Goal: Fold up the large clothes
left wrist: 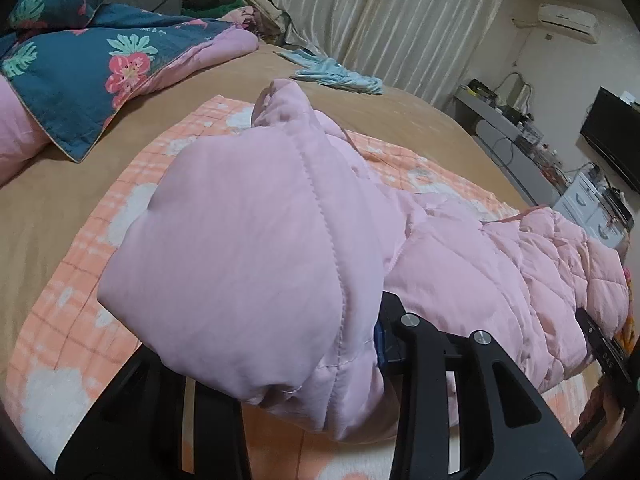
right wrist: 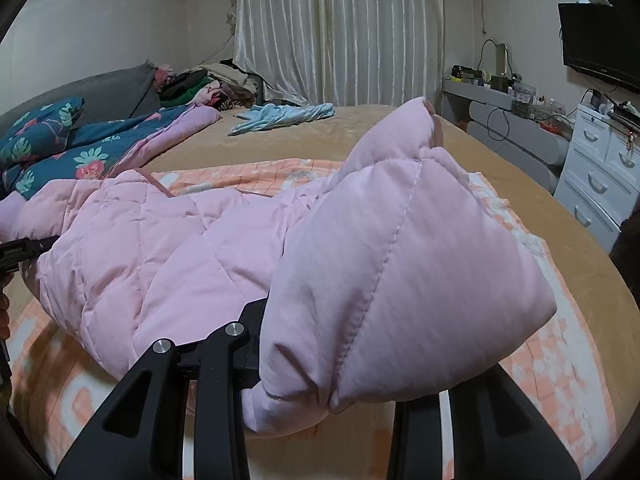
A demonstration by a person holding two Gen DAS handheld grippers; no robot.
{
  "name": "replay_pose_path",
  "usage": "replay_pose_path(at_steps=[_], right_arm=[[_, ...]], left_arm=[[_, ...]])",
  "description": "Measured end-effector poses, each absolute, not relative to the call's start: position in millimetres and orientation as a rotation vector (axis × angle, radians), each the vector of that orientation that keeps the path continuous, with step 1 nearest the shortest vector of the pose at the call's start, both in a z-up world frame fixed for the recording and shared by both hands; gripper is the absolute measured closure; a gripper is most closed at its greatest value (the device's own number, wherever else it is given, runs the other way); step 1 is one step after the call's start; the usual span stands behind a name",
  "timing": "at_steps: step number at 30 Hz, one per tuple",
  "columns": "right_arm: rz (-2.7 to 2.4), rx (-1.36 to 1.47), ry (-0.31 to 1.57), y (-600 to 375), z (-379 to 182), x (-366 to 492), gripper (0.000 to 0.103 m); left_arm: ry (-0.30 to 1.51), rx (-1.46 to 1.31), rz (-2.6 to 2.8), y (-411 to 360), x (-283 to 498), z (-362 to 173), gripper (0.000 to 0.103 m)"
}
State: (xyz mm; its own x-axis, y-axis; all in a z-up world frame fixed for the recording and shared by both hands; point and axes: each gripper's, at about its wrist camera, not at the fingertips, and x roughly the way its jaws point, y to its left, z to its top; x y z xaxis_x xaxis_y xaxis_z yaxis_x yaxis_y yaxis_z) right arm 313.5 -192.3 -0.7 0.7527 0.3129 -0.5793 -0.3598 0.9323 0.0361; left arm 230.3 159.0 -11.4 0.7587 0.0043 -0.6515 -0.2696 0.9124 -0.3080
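Fold in hand: pink quilted jacket (left wrist: 248, 248) raised off the orange blanket (left wrist: 72, 264).
Left gripper (left wrist: 320, 364) and right gripper (right wrist: 324, 376) each clamp a padded jacket corner bunched directly ahead; next, judged: carry both corners forward over the body.

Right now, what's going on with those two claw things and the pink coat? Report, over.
Left gripper and right gripper both clamped on pink quilted coat. Coat ends bunched up off the orange blanket. Nothing in the way.
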Motion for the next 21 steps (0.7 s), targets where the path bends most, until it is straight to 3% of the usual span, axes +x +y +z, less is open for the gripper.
replay_pose_path(at_steps=[21], right_arm=[[0.366,-0.064,0.643,-235,6,213,0.071]], left_arm=[[0.71,-0.376,0.138,134,138,-8,0.075]])
